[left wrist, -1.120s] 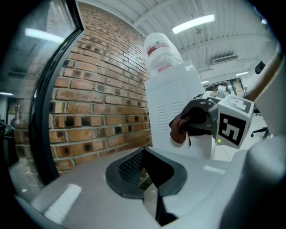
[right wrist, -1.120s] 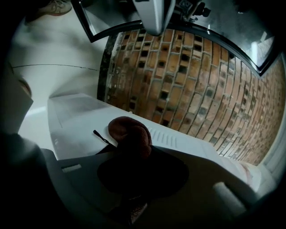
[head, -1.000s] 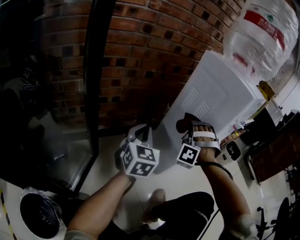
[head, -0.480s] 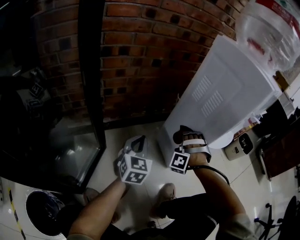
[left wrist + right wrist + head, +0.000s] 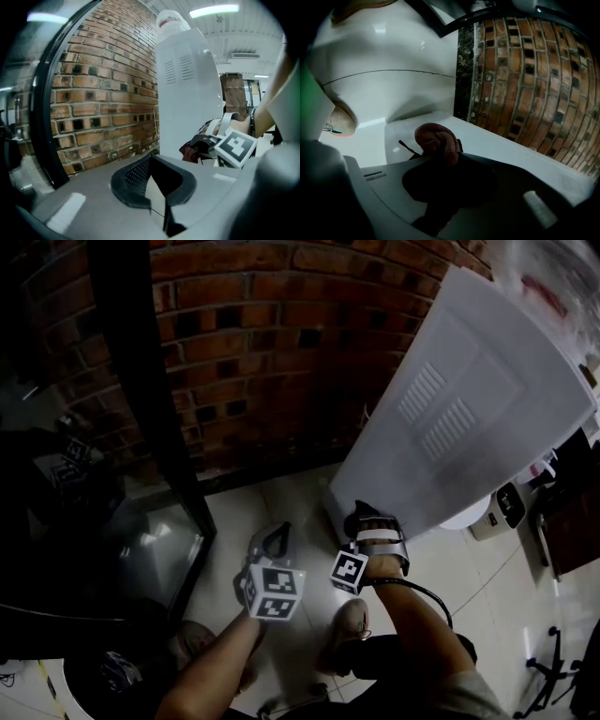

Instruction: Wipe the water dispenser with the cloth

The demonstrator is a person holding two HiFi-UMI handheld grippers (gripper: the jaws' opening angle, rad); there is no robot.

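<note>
Both left gripper (image 5: 271,540) and right gripper (image 5: 368,524) with cloth (image 5: 438,143) lower beside water dispenser (image 5: 459,409).

In the head view, the water dispenser (image 5: 469,418) fills the upper right, with the brick wall (image 5: 253,343) behind it. Lower centre are 2 grippers. The right gripper (image 5: 364,519), with the cloth (image 5: 438,143) in its jaws, is at the dispenser's foot; the left gripper (image 5: 272,542) is just left of it.

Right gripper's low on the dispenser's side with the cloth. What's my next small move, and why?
Probably slide the right gripper sideways and start an upward stroke. It is shut on the cloth at the bottom edge of the water dispenser's white side panel, just above the floor, so hardly any panel seems left below.
</note>
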